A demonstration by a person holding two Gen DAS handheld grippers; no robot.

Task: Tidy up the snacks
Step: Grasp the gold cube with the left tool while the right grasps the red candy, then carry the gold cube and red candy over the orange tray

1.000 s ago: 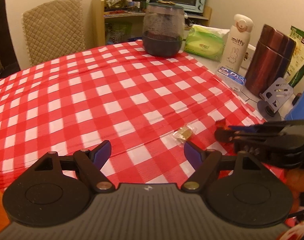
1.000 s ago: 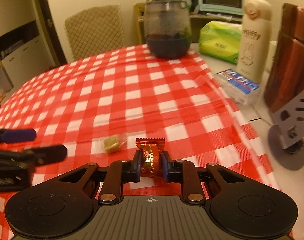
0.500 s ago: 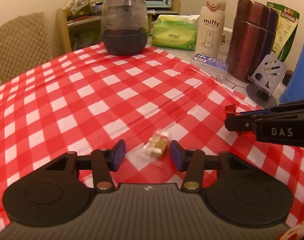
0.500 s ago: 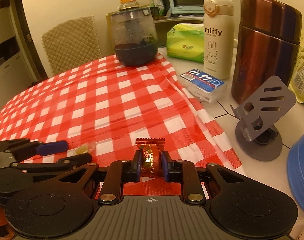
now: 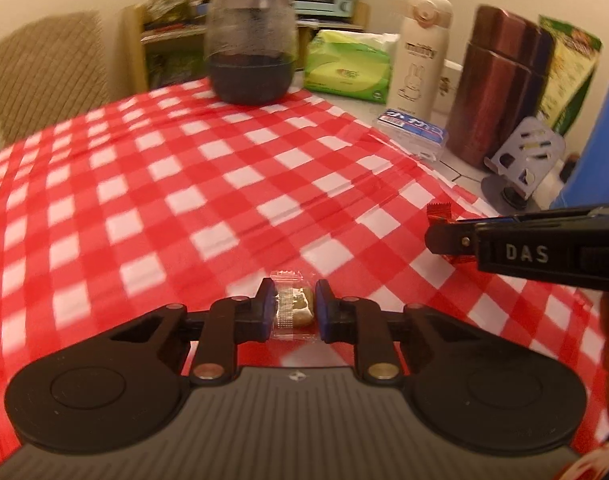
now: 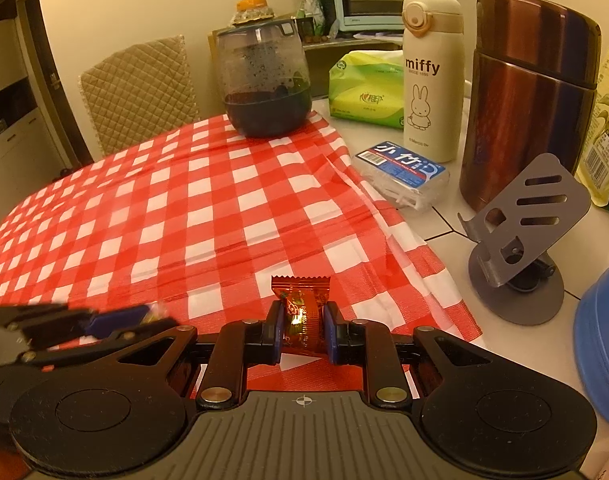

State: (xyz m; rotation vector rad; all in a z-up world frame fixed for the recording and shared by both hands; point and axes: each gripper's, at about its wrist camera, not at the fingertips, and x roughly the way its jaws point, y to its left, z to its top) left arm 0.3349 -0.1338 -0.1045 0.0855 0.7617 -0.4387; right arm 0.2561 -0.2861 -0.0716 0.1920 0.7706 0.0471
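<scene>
Pinching both: left claw (image 5: 294, 310) held clear-wrapped tan candy (image 5: 295, 307), long axis fwd along fingers; right claw (image 6: 303, 330) clamped red-orange foil candy (image 6: 302, 312) upright, just beside, above checkered desk (image 5: 184, 184).

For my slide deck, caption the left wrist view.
Left gripper shut on a clear-wrapped candy above the checked tablecloth.

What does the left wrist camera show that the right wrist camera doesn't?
Only the left view shows the clear-wrapped snack head-on, pinched in the left claw. Only the right view shows the red-wrapped candy head-on, clamped in the right claw. Both share the checked tablecloth, dark glass jar and Miffy bottle.
</scene>
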